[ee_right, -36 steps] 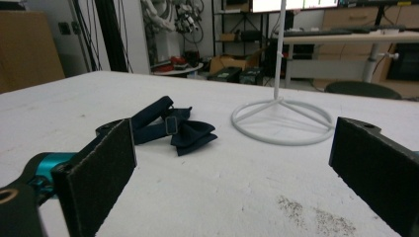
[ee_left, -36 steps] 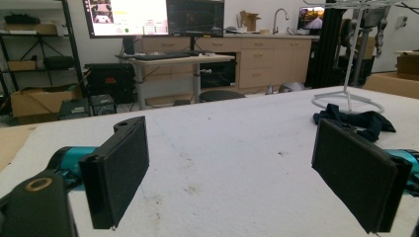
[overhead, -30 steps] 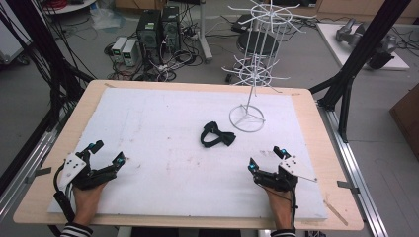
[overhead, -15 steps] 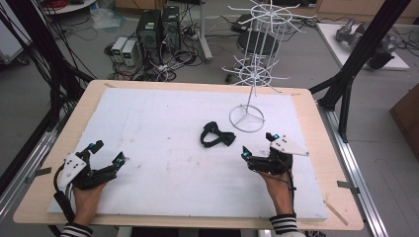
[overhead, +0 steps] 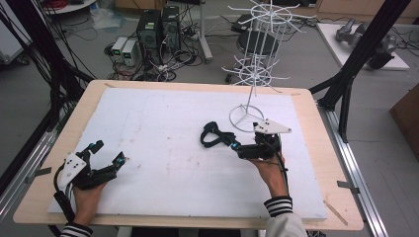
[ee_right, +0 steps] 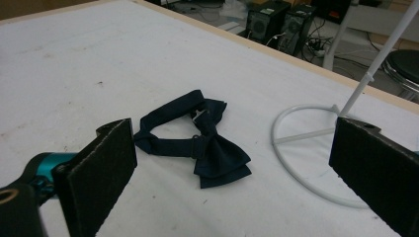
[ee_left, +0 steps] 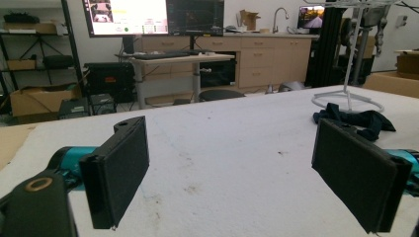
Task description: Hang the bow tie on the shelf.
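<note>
A dark bow tie (overhead: 213, 135) lay on the white sheet covering the table (overhead: 168, 148), just left of the ring base of a white wire rack (overhead: 253, 74). The right gripper (overhead: 236, 147) sat close beside the bow tie, its fingers (overhead: 232, 145) pointing at it. The left gripper (overhead: 106, 153) rested near the table's front left corner, fingers spread, well apart from the bow tie.

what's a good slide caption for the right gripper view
Open right hand-held gripper approaching a dark bow tie lying beside the white rack's ring base.
</note>
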`<action>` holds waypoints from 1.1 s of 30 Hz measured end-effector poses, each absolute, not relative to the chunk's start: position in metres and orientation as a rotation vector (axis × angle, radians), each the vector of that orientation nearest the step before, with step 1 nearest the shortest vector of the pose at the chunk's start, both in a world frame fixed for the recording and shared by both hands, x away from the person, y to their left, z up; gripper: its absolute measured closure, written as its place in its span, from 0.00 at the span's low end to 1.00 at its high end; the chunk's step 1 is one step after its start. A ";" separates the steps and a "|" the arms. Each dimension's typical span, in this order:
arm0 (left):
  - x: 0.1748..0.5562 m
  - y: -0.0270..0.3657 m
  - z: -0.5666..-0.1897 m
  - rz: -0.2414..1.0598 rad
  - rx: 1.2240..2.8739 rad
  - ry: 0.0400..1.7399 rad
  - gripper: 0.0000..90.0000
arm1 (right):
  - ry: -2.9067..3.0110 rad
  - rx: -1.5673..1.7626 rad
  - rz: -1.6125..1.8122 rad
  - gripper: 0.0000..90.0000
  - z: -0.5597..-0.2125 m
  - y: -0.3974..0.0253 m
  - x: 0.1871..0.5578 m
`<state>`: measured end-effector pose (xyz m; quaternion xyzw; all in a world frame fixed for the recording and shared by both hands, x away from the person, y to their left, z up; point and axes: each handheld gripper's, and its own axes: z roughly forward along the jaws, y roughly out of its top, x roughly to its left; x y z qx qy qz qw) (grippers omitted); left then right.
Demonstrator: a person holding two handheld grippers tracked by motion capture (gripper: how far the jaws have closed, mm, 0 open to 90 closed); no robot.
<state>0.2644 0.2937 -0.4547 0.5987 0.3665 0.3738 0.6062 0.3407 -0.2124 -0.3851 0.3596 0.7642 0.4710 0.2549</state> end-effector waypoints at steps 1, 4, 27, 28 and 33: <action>0.264 0.294 -0.455 0.864 1.383 0.847 0.16 | 2.080 0.973 1.274 0.04 -0.385 -0.212 0.342; 0.264 0.294 -0.455 0.865 1.382 0.847 0.16 | 2.111 0.975 1.259 0.04 -0.384 -0.208 0.349; 0.265 0.293 -0.455 0.857 1.383 0.850 0.17 | 2.237 0.999 1.076 0.06 -0.391 -0.170 0.387; 0.265 0.293 -0.455 0.857 1.383 0.850 0.17 | 2.234 1.007 1.070 0.06 -0.391 -0.169 0.387; 0.265 0.293 -0.455 0.858 1.383 0.850 0.17 | 2.226 1.047 1.034 0.06 -0.395 -0.164 0.391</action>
